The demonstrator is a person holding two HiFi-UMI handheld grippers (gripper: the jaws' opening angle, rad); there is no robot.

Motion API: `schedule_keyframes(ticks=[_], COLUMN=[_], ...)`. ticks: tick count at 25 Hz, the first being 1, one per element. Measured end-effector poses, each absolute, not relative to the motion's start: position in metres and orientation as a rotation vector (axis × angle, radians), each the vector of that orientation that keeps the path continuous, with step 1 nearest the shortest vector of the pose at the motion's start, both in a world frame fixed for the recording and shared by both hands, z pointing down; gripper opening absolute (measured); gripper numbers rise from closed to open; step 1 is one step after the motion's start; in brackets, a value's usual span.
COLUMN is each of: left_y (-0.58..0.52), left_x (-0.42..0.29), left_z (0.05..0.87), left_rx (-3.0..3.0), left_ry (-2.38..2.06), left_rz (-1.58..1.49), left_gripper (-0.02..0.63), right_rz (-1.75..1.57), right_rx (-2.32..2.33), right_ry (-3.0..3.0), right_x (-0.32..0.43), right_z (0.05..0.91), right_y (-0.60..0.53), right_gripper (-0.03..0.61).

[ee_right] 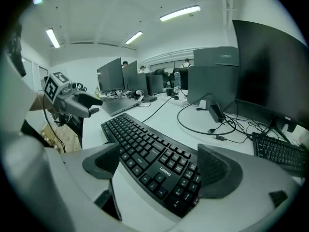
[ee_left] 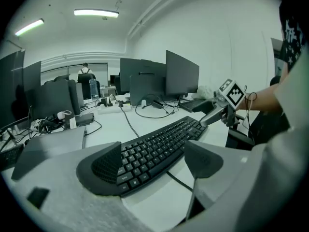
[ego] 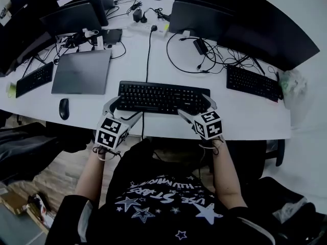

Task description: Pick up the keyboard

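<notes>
A black curved keyboard (ego: 163,97) lies near the front edge of the white desk (ego: 245,119). My left gripper (ego: 121,111) straddles the keyboard's left end. In the left gripper view the keyboard (ee_left: 159,146) runs between the wide-apart jaws of my left gripper (ee_left: 154,163), and the near pad stands clear of its edge. My right gripper (ego: 196,108) straddles the right end. In the right gripper view the keyboard (ee_right: 145,149) sits between the jaws of my right gripper (ee_right: 161,170), which is open, with a gap at the near pad. The keyboard rests flat on the desk.
A closed grey laptop (ego: 82,71) and a black mouse (ego: 64,108) lie to the left. Other keyboards sit at the far left (ego: 34,79) and at the right (ego: 253,83). Monitors (ego: 204,19) and loose cables (ego: 204,60) fill the back. The keyboard's cable (ego: 142,126) drops over the front edge.
</notes>
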State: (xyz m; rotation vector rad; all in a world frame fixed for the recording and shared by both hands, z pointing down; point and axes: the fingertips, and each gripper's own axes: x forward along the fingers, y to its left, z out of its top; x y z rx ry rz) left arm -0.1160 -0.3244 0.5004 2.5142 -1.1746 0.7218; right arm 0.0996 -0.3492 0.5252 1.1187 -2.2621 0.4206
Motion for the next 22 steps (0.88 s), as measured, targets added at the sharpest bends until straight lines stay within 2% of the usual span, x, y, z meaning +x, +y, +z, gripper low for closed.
schedule_keyframes(ticks=[12, 22], left_y=[-0.389, -0.416], left_x=[-0.125, -0.124], left_z=[0.524, 0.54], left_rx=[2.591, 2.588], left_ry=[-1.031, -0.959], left_rz=[0.827, 0.827], left_gripper=[0.402, 0.402], right_rz=[0.173, 0.216], right_rx=[0.389, 0.052], right_ry=[-1.961, -1.777], right_x=[0.071, 0.069], right_z=[0.573, 0.607], right_y=[-0.37, -0.374], right_gripper=[0.525, 0.552])
